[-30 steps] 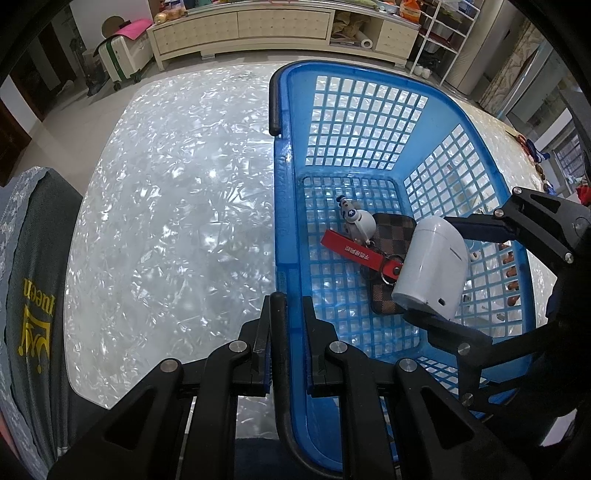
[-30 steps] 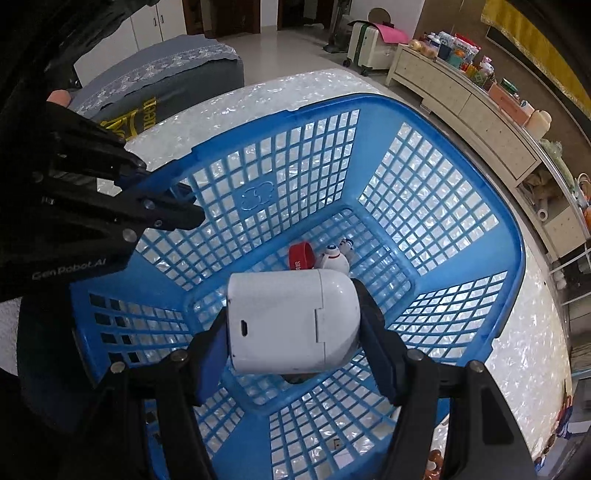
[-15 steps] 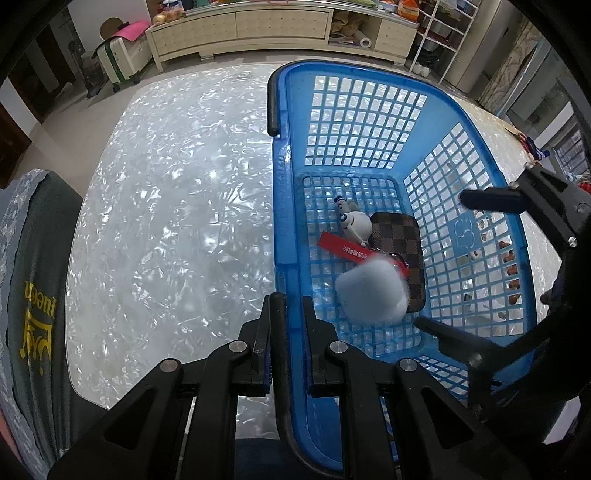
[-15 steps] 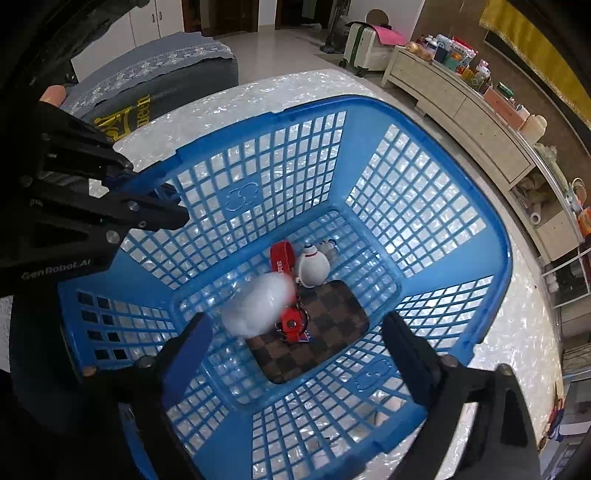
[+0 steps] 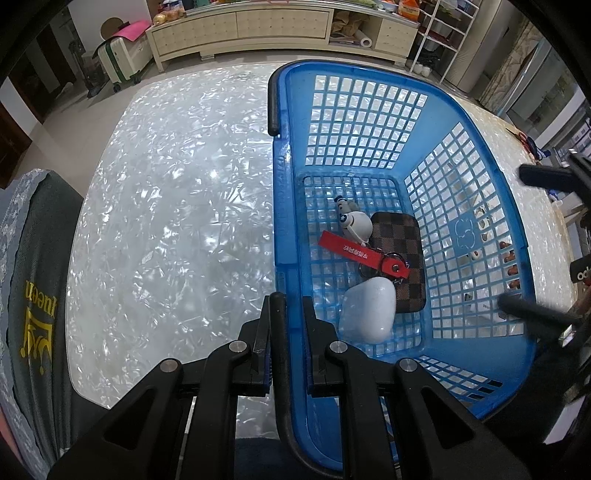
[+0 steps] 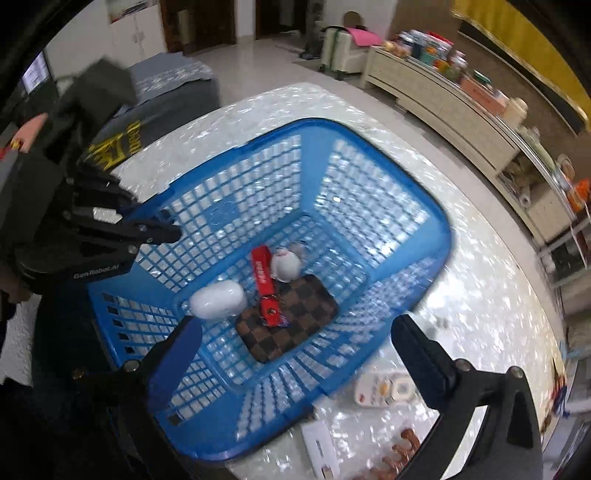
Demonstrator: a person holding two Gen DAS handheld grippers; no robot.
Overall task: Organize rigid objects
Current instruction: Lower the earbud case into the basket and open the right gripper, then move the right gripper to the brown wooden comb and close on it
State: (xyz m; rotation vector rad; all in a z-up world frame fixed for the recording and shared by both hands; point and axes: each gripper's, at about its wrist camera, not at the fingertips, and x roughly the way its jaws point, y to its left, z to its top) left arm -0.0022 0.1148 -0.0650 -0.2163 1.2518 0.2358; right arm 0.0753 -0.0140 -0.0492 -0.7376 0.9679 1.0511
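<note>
On the basket [image 5: 476, 206] floor, white case [image 5: 367, 309] lies flat beside wallet [image 5: 400, 251].

Left tool [image 5: 286, 306] clamped, right tool [image 6: 295, 339] agape

- A home, most likely a living room.
- A long cream sideboard [image 5: 280, 26] with drawers runs along the far wall, its top crowded with jars, packets and boxes.
- A small suitcase [image 5: 123, 62] with a pink item on top stands on the pale tiled floor [image 5: 55, 125] beside it.
- A white wire shelf rack [image 5: 443, 33] holds household bits.
- Dark wooden doors [image 6: 207, 22] open onto other rooms.
- A grey upholstered seat [image 6: 173, 85] stands next to the pearly, shell-patterned worktop [image 5: 177, 221].
</note>
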